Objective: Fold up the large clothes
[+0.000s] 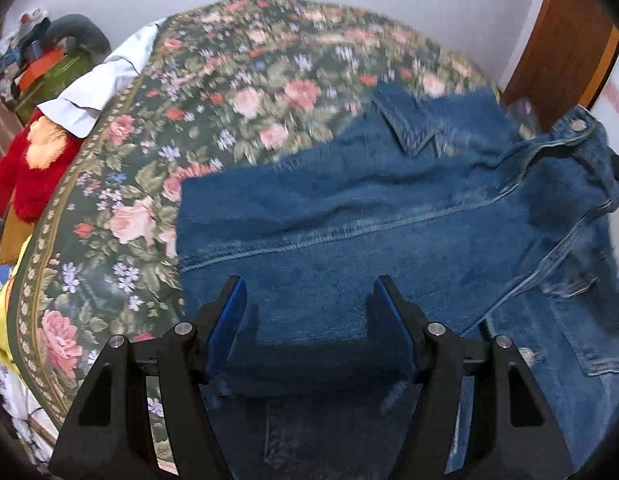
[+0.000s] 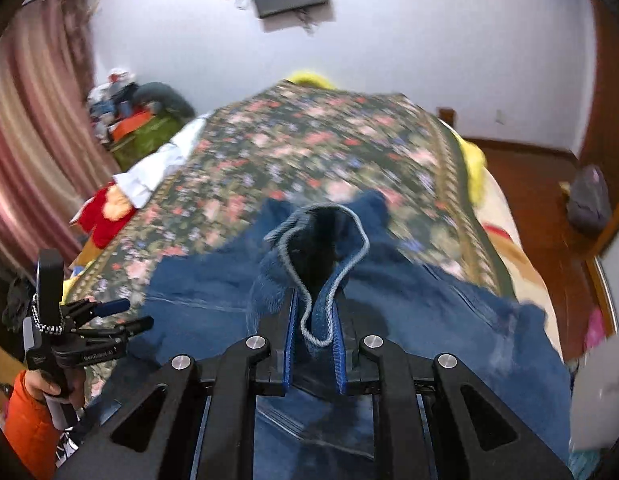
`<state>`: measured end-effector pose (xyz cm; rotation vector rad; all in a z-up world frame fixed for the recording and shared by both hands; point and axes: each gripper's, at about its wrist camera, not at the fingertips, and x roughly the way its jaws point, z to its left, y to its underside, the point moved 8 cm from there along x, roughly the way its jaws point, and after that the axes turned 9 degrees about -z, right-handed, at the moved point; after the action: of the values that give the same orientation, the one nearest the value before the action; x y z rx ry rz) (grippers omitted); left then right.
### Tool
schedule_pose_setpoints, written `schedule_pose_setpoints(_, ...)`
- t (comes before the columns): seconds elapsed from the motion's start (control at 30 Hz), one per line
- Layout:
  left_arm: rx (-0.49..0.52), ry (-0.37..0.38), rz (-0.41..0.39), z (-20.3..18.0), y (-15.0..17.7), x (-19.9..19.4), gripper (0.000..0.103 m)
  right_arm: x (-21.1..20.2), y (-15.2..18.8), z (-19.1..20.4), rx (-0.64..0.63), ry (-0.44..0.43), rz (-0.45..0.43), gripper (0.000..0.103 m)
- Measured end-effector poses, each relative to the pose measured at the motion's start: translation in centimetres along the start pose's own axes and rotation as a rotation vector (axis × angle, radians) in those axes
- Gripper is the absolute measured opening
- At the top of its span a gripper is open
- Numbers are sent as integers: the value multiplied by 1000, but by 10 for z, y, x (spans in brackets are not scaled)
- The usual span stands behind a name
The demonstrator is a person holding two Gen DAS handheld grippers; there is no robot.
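Blue denim jacket [image 1: 349, 216] spread over a floral bedspread.

Mid-blue, faded along pale stitched seams; lies mostly flat across the near half of the bed. Pointed pocket flap or collar tip toward the far edge, metal button on a band at the right, another button lower right beside a pocket. One hemmed, light-stitched edge [image 2: 321, 248] lifted off the rest, bunched into an open loop with a dark hollow inside and pinched between blue pads. Remaining cloth rumpled beneath and to either side.
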<state>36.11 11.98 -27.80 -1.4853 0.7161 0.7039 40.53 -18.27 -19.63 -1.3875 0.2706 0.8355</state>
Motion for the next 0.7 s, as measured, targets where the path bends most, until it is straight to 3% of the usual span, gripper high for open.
schedule_pose_setpoints(0.1,46,-12,59,-8,16,18,66,-2,18,-32,59,40,23,13)
schedule_pose_setpoints(0.2,47,-37,32,-5,20,18,76,-9,30,-60,107,99,21,13)
schedule_pose_setpoints(0.33,-3,-10,42,1,24,20,79,-12,24,-77,135,130,35,14)
schedule_pose_setpoints(0.53,-28,-9,30,0,27,20,81,4,4,-41,102,48,83,14)
schedule_pose_setpoints(0.7,-13,-16,22,-1,29,17,81,62,30,8,33,-40,244,14)
